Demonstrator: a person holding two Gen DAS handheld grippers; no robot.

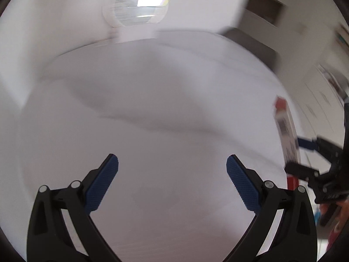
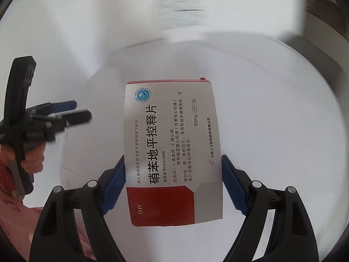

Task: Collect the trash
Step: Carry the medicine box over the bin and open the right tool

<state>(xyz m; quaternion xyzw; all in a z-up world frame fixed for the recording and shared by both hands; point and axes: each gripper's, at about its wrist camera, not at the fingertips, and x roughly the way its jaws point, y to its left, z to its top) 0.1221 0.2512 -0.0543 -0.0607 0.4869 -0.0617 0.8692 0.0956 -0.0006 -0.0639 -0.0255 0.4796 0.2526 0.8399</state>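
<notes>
The left gripper's (image 1: 172, 183) blue fingers (image 1: 102, 183) stood spread wide with nothing between them, above the round white table (image 1: 152, 109). In that left wrist view, a blurred white jar (image 1: 136, 6) sat at the table's far edge, and the medicine box (image 1: 286, 137) showed edge-on at the table's right side, carried by the right gripper (image 1: 305, 157).

From the right wrist, the right gripper (image 2: 173, 183) pinched the medicine box (image 2: 172, 148) across its width, its pads (image 2: 114, 187) pressed on the two long edges, over the middle of the table (image 2: 272, 120). The left gripper (image 2: 72, 111) hung by the table's left side, held in the left hand (image 2: 30, 155).

The grip sat low on the box, so a quick swing could probably tilt or slip it; squeezing harder might crush thin cardboard.
</notes>
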